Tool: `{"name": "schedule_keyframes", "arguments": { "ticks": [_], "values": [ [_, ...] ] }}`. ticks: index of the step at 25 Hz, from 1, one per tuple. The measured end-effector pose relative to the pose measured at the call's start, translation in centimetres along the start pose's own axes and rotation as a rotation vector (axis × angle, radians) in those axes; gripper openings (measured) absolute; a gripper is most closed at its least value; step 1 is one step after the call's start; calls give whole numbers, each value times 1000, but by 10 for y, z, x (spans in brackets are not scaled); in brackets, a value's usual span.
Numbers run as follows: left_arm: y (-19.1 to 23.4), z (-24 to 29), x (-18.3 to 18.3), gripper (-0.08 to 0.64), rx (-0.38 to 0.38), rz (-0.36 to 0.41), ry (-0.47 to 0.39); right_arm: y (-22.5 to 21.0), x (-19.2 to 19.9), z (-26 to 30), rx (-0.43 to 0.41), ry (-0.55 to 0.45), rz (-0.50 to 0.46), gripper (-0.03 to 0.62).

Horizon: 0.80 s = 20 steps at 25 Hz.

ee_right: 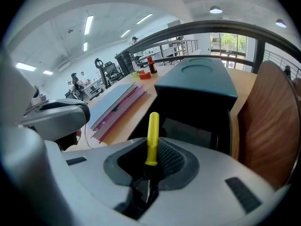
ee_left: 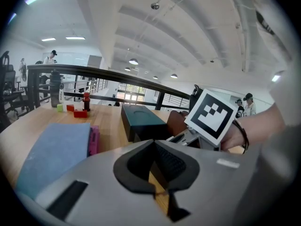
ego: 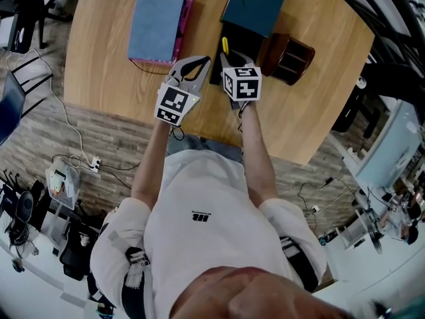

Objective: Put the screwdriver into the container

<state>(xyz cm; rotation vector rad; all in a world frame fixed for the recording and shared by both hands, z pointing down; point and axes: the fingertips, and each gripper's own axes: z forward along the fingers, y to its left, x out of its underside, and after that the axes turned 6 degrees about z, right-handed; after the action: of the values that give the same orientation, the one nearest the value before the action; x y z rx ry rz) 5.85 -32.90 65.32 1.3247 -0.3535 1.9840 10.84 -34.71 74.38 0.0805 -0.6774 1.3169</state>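
While poised just in front of the teal box (ego: 255,5), pinches the screwdriver (ee_right: 152,138) upright in the right gripper (ee_right: 151,167) jaws; holds left gripper (ee_left: 154,145) jaws together, empty, left of that box.

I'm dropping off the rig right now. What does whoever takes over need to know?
Left gripper: shut, empty, next to the right one.
Right gripper: shut on the screwdriver, yellow handle pointing forward.
Brown container: on the table just right of the right gripper, beside the teal box. It is probably the target.
Done: screwdriver is in hand.
Left: carry it over the container, lower it in, release.
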Motion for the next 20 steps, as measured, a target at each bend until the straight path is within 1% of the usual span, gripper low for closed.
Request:
{"name": "schedule_keyframes", "arguments": {
  "ticks": [8, 20],
  "values": [
    [-1, -5, 0, 9, -5, 2, 0, -4, 4, 7, 26, 18, 4, 63],
    [-2, -17, 0, 9, -15, 10, -5, -3, 4, 10, 72, 4, -55, 69]
  ]
}}
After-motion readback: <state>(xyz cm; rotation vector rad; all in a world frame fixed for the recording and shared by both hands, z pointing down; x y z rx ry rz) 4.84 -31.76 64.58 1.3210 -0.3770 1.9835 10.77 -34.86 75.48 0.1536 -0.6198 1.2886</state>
